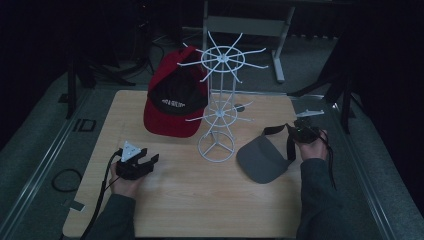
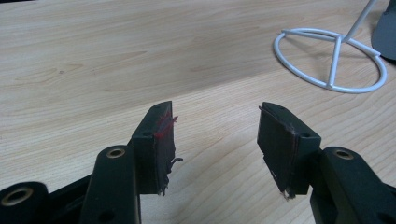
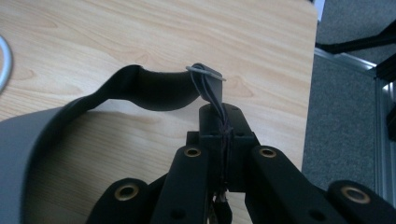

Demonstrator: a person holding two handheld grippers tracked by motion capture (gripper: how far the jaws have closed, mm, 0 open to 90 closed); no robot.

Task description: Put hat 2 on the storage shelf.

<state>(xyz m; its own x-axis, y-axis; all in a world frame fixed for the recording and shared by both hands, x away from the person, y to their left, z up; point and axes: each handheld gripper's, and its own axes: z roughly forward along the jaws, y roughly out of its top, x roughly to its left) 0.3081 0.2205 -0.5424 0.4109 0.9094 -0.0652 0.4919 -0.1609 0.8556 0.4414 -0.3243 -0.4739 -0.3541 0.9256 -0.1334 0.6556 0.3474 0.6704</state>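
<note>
A light wooden table (image 1: 200, 200) takes up the middle of the high view, with dark floor and metal rails around it. Near its centre stands a white wire rack (image 1: 218, 100): a ring base resting on the wood, a thin upright post, and two wheels of hooked spokes, the upper one wider. The ring base also appears in the left gripper view, at the upper right.

A red cap (image 1: 175, 97) with a black front panel and white lettering hangs on the rack's left side, its brim pointing down toward the table. The lettering is too small to read.

A grey visor (image 1: 261, 159) lies on the table to the right of the rack's base, brim toward the person, its dark strap (image 1: 276, 130) curving up and back toward the right hand.

The right gripper (image 3: 223, 135), held at the table's right edge, has its jaws pressed together on the end of the visor's strap; in the right gripper view the strap loops away from the jaws and the grey brim sits at the lower left.

The left gripper (image 2: 215, 144) rests low over bare wood at the front left of the table, well apart from the rack, with its jaws spread wide and nothing between them. Red scuffs mark one pad (image 2: 163, 135).
</note>
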